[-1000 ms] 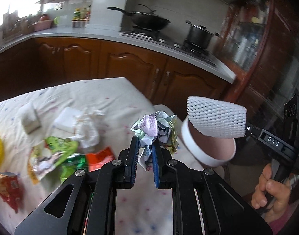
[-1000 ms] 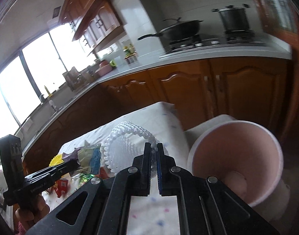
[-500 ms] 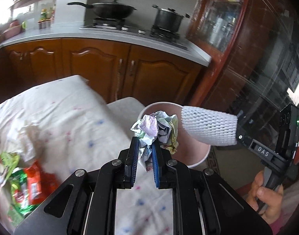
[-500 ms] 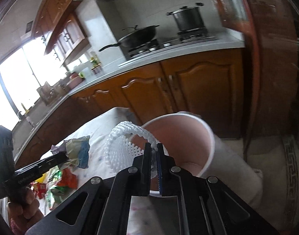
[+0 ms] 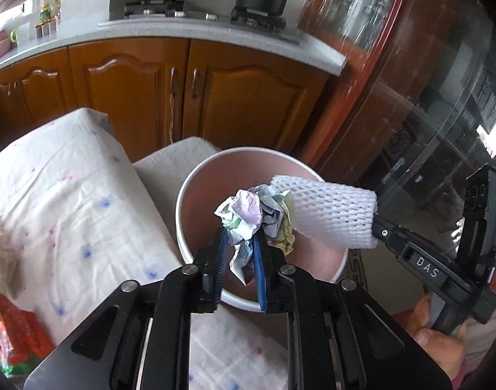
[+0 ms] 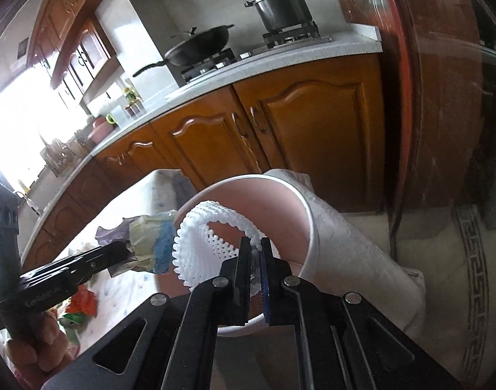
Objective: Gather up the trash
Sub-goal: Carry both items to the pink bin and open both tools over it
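My left gripper [image 5: 241,240] is shut on a crumpled wad of coloured paper [image 5: 254,217] and holds it over the mouth of the pink trash bin [image 5: 195,188]. My right gripper [image 6: 256,250] is shut on a white foam fruit net [image 6: 202,243], also held over the bin [image 6: 280,201]. In the left wrist view the net [image 5: 332,214] touches the paper wad from the right. In the right wrist view the paper wad [image 6: 150,243] sits just left of the net.
The table under a white dotted cloth [image 5: 69,201] lies left of the bin, with red and green snack wrappers [image 5: 10,334] at its left edge. Brown kitchen cabinets [image 5: 150,97] and a stove with a wok and a pot stand behind. A glass-front cabinet [image 5: 426,81] is at the right.
Both grippers have moved right, from above the table to above the bin's mouth, each keeping hold of its trash. The paper wad and the net have come together.
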Action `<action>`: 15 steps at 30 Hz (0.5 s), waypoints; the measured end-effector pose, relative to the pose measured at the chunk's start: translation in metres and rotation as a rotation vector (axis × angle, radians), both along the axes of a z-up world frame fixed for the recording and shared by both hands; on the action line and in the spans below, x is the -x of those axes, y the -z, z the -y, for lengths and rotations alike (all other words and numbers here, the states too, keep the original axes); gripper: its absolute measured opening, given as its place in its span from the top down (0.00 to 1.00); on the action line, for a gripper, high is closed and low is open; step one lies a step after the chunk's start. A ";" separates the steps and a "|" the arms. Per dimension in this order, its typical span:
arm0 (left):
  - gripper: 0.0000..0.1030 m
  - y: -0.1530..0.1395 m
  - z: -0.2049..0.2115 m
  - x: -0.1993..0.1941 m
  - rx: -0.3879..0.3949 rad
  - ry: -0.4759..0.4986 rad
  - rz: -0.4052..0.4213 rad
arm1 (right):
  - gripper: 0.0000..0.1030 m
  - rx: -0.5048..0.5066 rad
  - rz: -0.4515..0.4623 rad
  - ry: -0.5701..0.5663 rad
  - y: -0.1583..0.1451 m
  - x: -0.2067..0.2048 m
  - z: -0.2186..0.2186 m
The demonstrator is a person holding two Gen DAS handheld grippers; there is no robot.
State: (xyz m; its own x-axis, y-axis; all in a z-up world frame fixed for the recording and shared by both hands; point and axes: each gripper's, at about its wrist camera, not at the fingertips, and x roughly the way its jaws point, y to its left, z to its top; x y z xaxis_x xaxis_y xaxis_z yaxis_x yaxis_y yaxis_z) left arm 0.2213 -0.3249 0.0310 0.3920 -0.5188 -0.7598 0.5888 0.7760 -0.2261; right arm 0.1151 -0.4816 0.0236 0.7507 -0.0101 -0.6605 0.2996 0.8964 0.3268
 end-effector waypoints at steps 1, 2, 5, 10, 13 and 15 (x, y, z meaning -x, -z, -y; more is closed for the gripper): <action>0.84 0.003 0.003 -0.001 -0.008 -0.003 -0.002 | 0.93 -0.001 -0.005 0.001 0.002 0.000 0.002; 0.79 0.006 0.005 -0.003 -0.015 -0.004 -0.007 | 0.91 -0.006 -0.010 0.006 0.003 -0.001 0.003; 0.60 0.013 0.009 -0.007 -0.022 -0.010 -0.027 | 0.90 -0.023 -0.015 0.010 0.006 -0.004 0.008; 0.55 0.015 0.007 -0.006 -0.020 -0.012 -0.022 | 0.76 -0.054 -0.006 0.014 0.009 -0.002 0.013; 0.55 0.012 0.002 -0.004 -0.011 -0.018 -0.017 | 0.68 -0.060 0.001 0.014 0.009 0.000 0.014; 0.55 0.010 -0.004 -0.003 -0.004 -0.026 -0.014 | 0.67 -0.068 0.004 0.010 0.008 0.000 0.012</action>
